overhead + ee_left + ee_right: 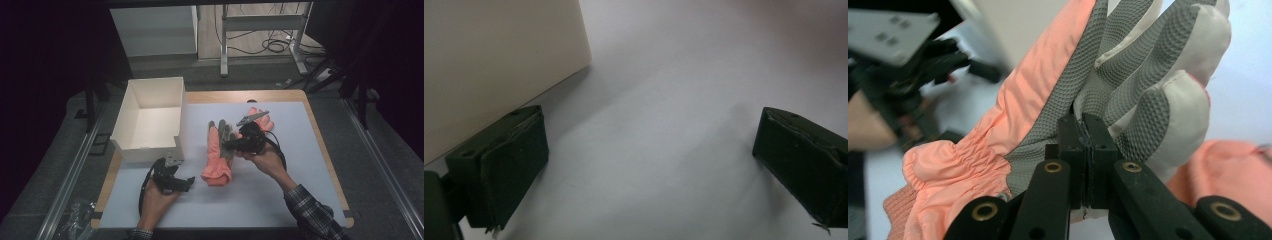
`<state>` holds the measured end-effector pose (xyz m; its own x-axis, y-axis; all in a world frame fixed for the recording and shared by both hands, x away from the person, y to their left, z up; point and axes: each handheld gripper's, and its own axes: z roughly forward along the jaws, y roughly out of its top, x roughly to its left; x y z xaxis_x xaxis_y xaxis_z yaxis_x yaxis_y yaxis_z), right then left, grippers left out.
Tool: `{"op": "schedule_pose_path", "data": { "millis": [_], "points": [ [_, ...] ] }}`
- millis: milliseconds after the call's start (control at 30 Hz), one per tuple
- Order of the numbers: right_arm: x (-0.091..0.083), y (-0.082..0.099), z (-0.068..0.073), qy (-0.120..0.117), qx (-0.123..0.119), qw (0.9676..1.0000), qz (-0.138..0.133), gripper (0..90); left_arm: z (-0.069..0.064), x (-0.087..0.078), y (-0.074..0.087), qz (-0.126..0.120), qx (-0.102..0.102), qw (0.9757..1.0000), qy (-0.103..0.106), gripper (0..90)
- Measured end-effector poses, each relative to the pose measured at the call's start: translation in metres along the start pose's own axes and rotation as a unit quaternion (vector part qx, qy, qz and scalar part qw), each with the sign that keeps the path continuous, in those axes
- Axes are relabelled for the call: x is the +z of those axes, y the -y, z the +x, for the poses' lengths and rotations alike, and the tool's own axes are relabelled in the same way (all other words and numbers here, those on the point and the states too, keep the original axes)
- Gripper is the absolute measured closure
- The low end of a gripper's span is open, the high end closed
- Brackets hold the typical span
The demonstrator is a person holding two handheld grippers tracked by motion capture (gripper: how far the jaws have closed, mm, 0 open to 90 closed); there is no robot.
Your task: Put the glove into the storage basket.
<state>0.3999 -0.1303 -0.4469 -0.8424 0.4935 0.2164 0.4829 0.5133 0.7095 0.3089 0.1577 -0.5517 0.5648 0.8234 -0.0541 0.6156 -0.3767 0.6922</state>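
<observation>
Two gloves lie on the white mat [280,200] that covers the table, both pink with grey palms. One glove [219,150] stretches across the middle of the mat, cuff toward the near edge, fingers toward the far edge. The right gripper [231,145] has its jaws pressed together on this glove's grey palm fabric [1068,100], just below the fingers. The second glove [262,120] sits beyond it, toward the far right, mostly hidden behind the gripper, so I can't quite tell how it lies. A white open box [150,117] stands at the far left corner of the mat. The left gripper [187,182] rests low near the mat's near left side, just before the box, its jaws spread wide with nothing between them.
</observation>
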Motion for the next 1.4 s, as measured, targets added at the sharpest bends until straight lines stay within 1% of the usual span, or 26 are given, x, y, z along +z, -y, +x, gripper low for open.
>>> {"op": "schedule_pose_path", "data": {
  "millis": [133, 167, 200, 233, 300, 367, 400, 433, 500, 567, 633, 667, 700, 800, 867, 900, 933, 1067, 1133, 1167, 1200, 1233, 1267, 1300, 1333, 1400],
  "points": [
    [-0.003, 0.013, 0.010, -0.019, -0.010, 0.9997, 0.010, 87.8, -0.001, 0.000, 0.000, -0.003, -0.004, 1.0000, 0.000, 1.6],
    [-0.003, 0.020, 0.014, -0.028, -0.017, 0.9993, 0.018, 87.7, 0.000, 0.000, 0.000, -0.003, -0.003, 1.0000, 0.000, 1.6],
    [-0.003, 0.020, 0.014, -0.028, -0.017, 0.9993, 0.018, 87.7, 0.000, 0.000, 0.000, -0.003, -0.003, 1.0000, 0.000, 1.6],
    [-0.002, 0.023, 0.016, -0.030, -0.023, 0.9991, 0.021, 87.8, 0.000, 0.000, 0.000, -0.002, -0.002, 1.0000, 0.000, 1.6],
    [0.000, 0.030, 0.017, -0.031, -0.030, 0.9986, 0.032, 87.7, 0.000, 0.000, 0.000, -0.001, -0.001, 1.0000, 0.000, 1.6],
    [0.005, 0.037, 0.015, -0.030, -0.030, 0.9981, 0.044, 87.6, 0.000, 0.000, 0.000, -0.001, -0.001, 1.0000, 0.000, 1.6],
    [0.011, 0.042, 0.012, -0.022, -0.034, 0.9976, 0.055, 87.6, 0.000, 0.000, 0.000, 0.000, 0.000, 1.0000, 0.000, 1.6],
    [0.011, 0.042, 0.012, -0.022, -0.034, 0.9976, 0.055, 87.6, 0.000, 0.000, 0.000, 0.001, 0.000, 1.0000, 0.000, 1.6],
    [0.024, 0.049, 0.007, -0.013, -0.041, 0.9968, 0.067, 87.3, 0.000, 0.000, 0.000, 0.000, -0.001, 1.0000, 0.000, 1.7],
    [0.026, 0.051, 0.006, -0.010, -0.041, 0.9967, 0.070, 87.2, 0.000, 0.000, 0.000, 0.000, -0.001, 1.0000, 0.000, 1.7],
    [0.029, 0.052, 0.002, -0.015, -0.039, 0.9972, 0.062, 86.0, 0.000, 0.000, 0.000, 0.000, -0.001, 1.0000, 0.000, 1.8],
    [0.028, 0.052, 0.002, -0.011, -0.043, 0.9971, 0.062, 81.9, 0.000, 0.000, 0.000, 0.000, -0.001, 1.0000, 0.000, 1.8],
    [0.028, 0.052, 0.002, -0.011, -0.043, 0.9971, 0.062, 81.9, 0.000, 0.000, 0.000, 0.000, -0.001, 1.0000, 0.000, 1.8],
    [0.024, 0.050, 0.004, 0.007, -0.055, 0.9969, 0.056, 75.6, 0.000, 0.000, 0.000, 0.001, -0.001, 1.0000, 0.000, 1.8],
    [0.020, 0.049, 0.003, 0.009, -0.049, 0.9977, 0.045, 70.8, 0.000, 0.000, 0.000, 0.000, -0.001, 1.0000, -0.001, 1.8],
    [0.015, 0.046, 0.002, 0.017, -0.045, 0.9982, 0.036, 65.3, 0.000, 0.000, 0.000, 0.000, 0.000, 1.0000, -0.001, 1.8],
    [0.015, 0.046, 0.002, 0.017, -0.045, 0.9982, 0.036, 65.3, 0.000, 0.000, 0.000, 0.000, 0.000, 1.0000, -0.001, 1.8],
    [0.007, 0.042, -0.002, 0.033, -0.041, 0.9982, 0.029, 59.2, 0.000, 0.000, 0.000, -0.001, 0.000, 1.0000, -0.001, 1.8],
    [0.002, 0.040, -0.004, 0.043, -0.034, 0.9983, 0.021, 56.5, 0.000, 0.000, 0.000, -0.001, -0.001, 1.0000, -0.001, 1.8],
    [-0.004, 0.037, -0.007, 0.052, -0.029, 0.9982, 0.012, 53.5, 0.000, 0.000, 0.000, -0.001, -0.001, 1.0000, -0.001, 1.8],
    [-0.007, 0.035, -0.009, 0.059, -0.028, 0.9978, 0.009, 52.5, 0.000, 0.000, 0.000, -0.001, -0.001, 1.0000, -0.001, 1.8],
    [-0.007, 0.035, -0.009, 0.059, -0.028, 0.9978, 0.009, 52.5, 0.000, 0.000, 0.000, -0.001, 0.000, 1.0000, -0.001, 1.8],
    [-0.013, 0.032, -0.013, 0.076, -0.028, 0.9967, 0.007, 48.4, 0.000, 0.000, 0.000, -0.001, 0.000, 1.0000, -0.001, 1.8],
    [-0.015, 0.031, -0.014, 0.084, -0.027, 0.9961, 0.004, 47.4, 0.000, 0.000, 0.000, -0.001, 0.000, 1.0000, -0.001, 1.8],
    [-0.015, 0.031, -0.014, 0.084, -0.027, 0.9961, 0.004, 47.4, 0.000, 0.000, 0.000, -0.001, 0.001, 1.0000, -0.001, 1.8],
    [-0.022, 0.029, -0.023, 0.103, -0.018, 0.9945, -0.004, 43.7, 0.000, 0.000, 0.000, 0.000, 0.001, 1.0000, -0.001, 1.8]
  ]
}}
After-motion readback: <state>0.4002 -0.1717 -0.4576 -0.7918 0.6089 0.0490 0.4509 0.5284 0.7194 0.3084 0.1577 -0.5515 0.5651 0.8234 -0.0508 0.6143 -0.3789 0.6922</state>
